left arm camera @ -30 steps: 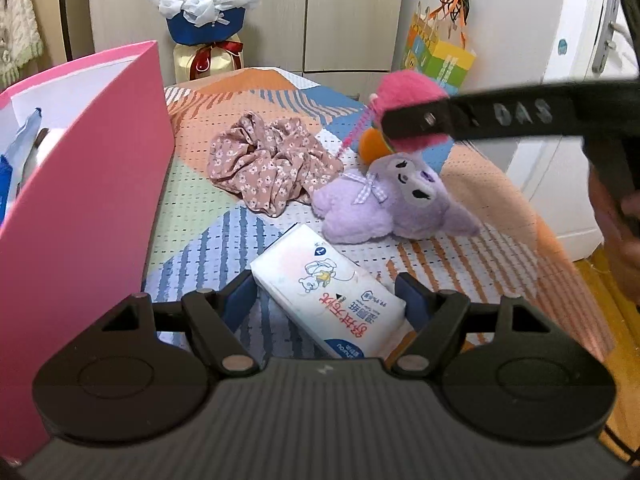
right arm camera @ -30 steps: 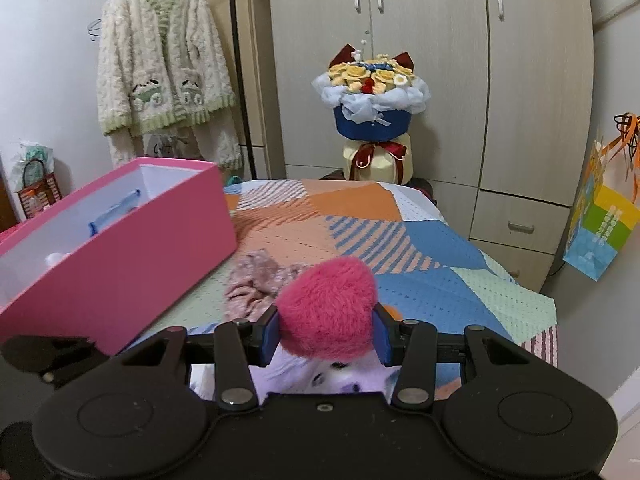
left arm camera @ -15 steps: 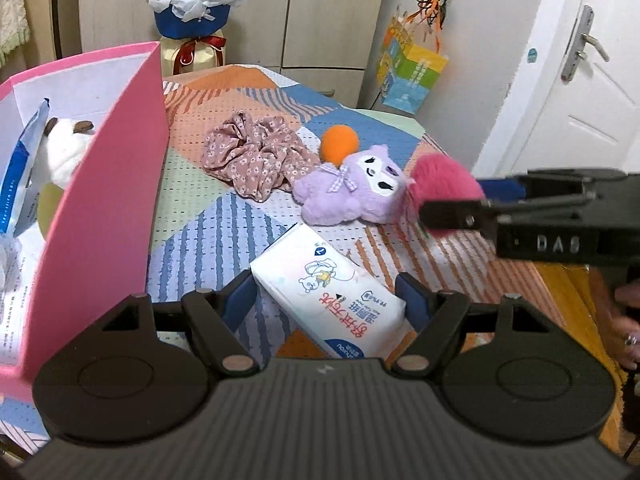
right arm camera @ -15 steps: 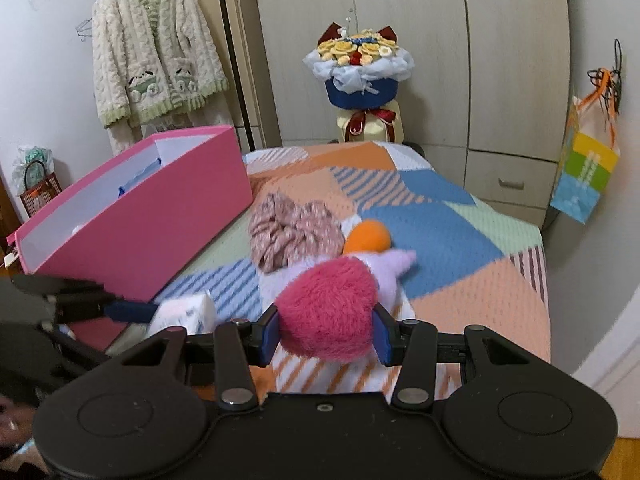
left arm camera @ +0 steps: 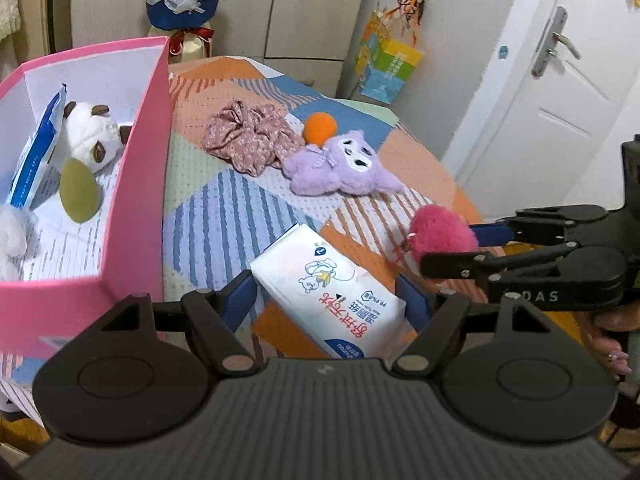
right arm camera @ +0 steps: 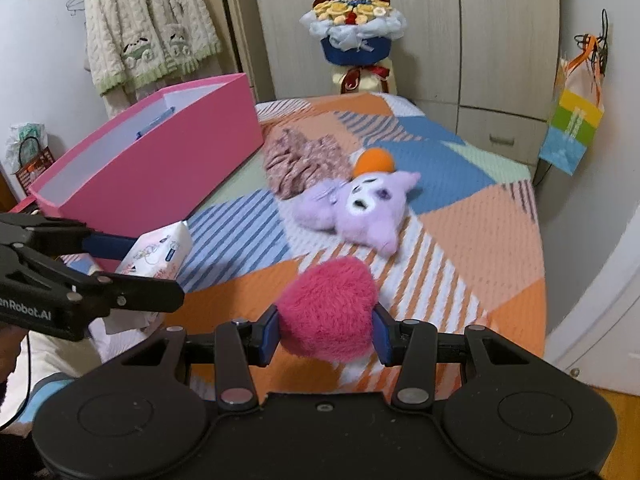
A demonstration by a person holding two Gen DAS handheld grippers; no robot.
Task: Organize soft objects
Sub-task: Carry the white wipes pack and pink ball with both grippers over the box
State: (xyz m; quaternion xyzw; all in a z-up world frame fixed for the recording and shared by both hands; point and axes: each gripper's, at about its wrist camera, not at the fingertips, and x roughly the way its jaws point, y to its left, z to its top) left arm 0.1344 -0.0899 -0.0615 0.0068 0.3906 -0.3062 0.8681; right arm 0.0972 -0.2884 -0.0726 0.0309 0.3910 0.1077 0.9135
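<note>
My left gripper (left arm camera: 326, 298) is shut on a white tissue pack (left arm camera: 328, 300) with red print, held above the table's near edge beside the pink box (left arm camera: 136, 184). My right gripper (right arm camera: 324, 330) is shut on a fluffy pink heart plush (right arm camera: 328, 312), also seen as the pink heart (left arm camera: 442, 236) at the right of the left wrist view. On the patchwork cloth lie a purple plush (left arm camera: 340, 168), an orange ball (left arm camera: 320, 128) and a floral scrunchie (left arm camera: 248, 144). Inside the box sit a panda plush (left arm camera: 90, 136), a green egg shape (left arm camera: 78, 196) and a blue-white packet (left arm camera: 36, 160).
A flower bouquet (right arm camera: 352, 40) stands behind the table by the wardrobe. A colourful gift bag (right arm camera: 572, 128) hangs at the right, a knitted cardigan (right arm camera: 148, 28) at the left. A white door (left arm camera: 560, 92) is to the right. A person's hand (left arm camera: 616, 344) holds the right gripper.
Both grippers drew back toward the table's near edge with their loads. The heart came off from above the purple plush to the front right. The box's inside came into the left view.
</note>
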